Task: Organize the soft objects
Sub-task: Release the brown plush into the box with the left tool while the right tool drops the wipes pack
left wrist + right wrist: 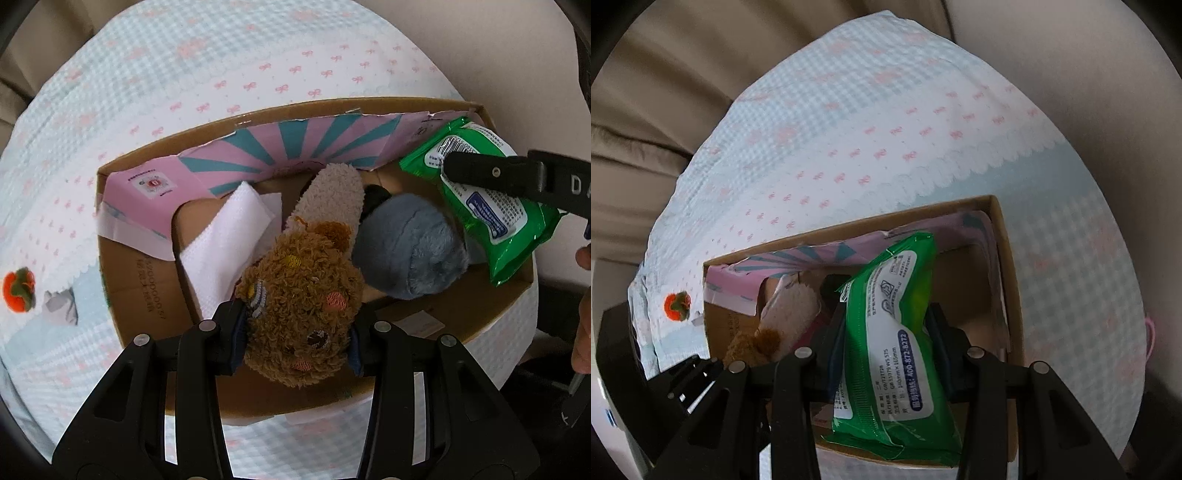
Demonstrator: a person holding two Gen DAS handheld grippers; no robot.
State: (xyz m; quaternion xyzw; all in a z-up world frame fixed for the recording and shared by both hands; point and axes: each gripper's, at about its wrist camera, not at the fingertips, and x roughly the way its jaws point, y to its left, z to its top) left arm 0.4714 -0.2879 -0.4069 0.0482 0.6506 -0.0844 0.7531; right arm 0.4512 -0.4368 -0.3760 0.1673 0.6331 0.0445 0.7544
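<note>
My left gripper (295,334) is shut on a brown curly plush bear (306,299), held just over the open cardboard box (147,295). In the right wrist view my right gripper (886,328) is shut on a green pack of wet wipes (897,332), hanging above the right half of the same box (1008,258). The wipes pack (495,206) and the right gripper's finger (491,173) also show at the right of the left wrist view. Inside the box lie a cream fleece slipper (332,192), a grey-blue plush ball (406,247) and a white cloth (229,236).
The box stands on a bed cover with light-blue checks and pink bows (221,55). A small orange plush fruit (18,290) lies on the cover left of the box. A pink and teal printed flap (280,147) lines the far wall. A hand (583,306) shows at the right edge.
</note>
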